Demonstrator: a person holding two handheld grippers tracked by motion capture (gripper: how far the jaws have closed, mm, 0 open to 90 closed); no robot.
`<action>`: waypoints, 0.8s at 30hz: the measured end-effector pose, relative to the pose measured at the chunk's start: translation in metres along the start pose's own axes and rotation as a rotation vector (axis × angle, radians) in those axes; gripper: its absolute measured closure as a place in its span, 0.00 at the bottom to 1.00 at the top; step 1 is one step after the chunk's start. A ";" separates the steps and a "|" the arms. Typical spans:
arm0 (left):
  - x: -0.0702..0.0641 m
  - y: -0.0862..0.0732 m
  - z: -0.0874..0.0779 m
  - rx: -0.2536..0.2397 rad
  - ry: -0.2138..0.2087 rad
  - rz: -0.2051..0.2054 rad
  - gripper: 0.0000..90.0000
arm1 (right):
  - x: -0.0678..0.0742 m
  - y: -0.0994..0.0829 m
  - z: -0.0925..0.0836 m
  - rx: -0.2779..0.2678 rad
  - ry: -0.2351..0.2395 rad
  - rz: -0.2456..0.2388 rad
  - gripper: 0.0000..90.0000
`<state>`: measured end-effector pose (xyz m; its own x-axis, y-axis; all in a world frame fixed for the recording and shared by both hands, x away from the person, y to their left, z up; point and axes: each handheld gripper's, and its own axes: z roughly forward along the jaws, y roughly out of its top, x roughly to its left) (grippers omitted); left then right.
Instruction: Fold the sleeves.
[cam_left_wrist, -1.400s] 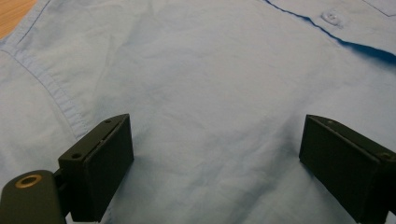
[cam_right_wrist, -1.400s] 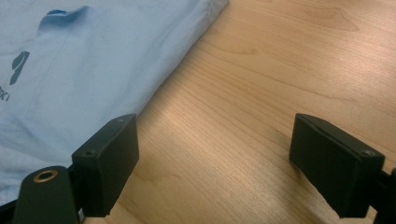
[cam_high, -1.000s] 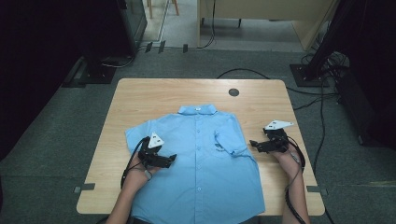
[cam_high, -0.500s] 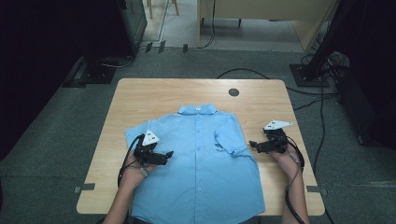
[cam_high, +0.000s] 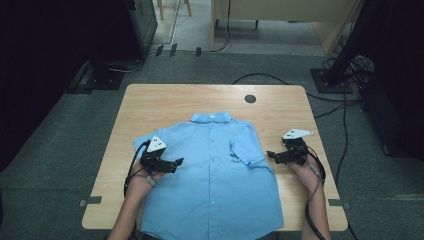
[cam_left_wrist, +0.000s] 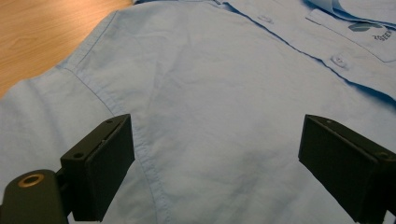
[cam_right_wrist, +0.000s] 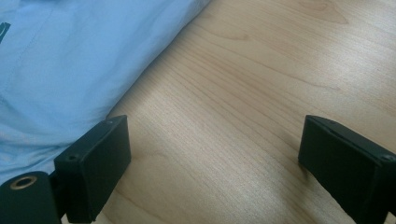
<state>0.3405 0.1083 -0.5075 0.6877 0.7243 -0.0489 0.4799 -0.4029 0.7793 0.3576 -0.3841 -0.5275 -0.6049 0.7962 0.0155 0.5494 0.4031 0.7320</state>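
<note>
Up close, both wide-open tongs differ: left tongs (cam_left_wrist: 217, 154) over shirt (cam_left_wrist: 224, 93), right tongs (cam_right_wrist: 215, 158) over table (cam_right_wrist: 261, 93).

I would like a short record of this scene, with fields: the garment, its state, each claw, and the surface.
garment: light blue shirt, short sleeves, buttoned, front up
state: lies flat, collar at the far side; one sleeve is folded in over the front, near the right claw
left claw: open, over the shirt by the other sleeve's seam, holds nothing
right claw: open, over bare wood beside the shirt's edge, holds nothing
surface: wooden table; the shirt's hem reaches its near edge
</note>
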 end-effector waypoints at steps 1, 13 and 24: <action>0.001 0.000 0.000 -0.006 0.001 -0.006 0.12 | 0.000 0.000 0.000 0.000 0.000 0.000 0.10; 0.013 0.006 -0.004 0.006 0.006 -0.007 0.12 | 0.000 0.000 0.000 0.000 -0.006 0.008 0.10; 0.024 0.007 -0.005 0.005 0.011 -0.004 0.12 | 0.001 -0.001 -0.001 0.000 -0.008 0.009 0.10</action>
<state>0.3572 0.1260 -0.5001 0.6798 0.7320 -0.0454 0.4856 -0.4029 0.7758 0.3565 -0.3843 -0.5275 -0.5953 0.8033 0.0168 0.5546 0.3957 0.7321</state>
